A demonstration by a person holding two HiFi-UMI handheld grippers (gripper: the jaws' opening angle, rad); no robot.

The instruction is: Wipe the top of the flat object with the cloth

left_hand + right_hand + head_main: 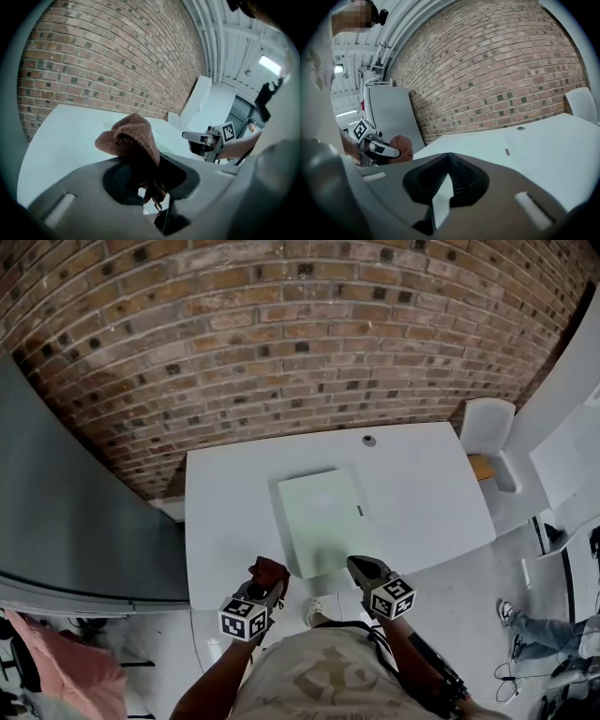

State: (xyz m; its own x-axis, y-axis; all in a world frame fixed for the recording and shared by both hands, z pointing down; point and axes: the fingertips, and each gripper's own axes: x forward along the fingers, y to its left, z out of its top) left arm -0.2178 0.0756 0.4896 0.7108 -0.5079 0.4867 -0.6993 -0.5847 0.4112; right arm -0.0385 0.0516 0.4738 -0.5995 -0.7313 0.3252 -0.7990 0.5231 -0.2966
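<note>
A pale green flat board (323, 521) lies in the middle of the white table (422, 493). My left gripper (267, 579) hovers at the table's near edge, left of the board, shut on a bunched reddish-brown cloth (270, 571) (133, 138). At the near edge by the board's front right corner, my right gripper (358, 565) has its jaws closed with nothing between them. In the right gripper view the cloth (401, 146) shows at the left in the other gripper, and the board (487, 145) stretches ahead.
A brick wall (281, 343) backs the table. A grey panel (66, 512) stands at the left and a white chair (489, 432) at the table's right end. A small round fitting (369, 440) sits near the table's far edge. The person's legs and shoe (506, 613) are at lower right.
</note>
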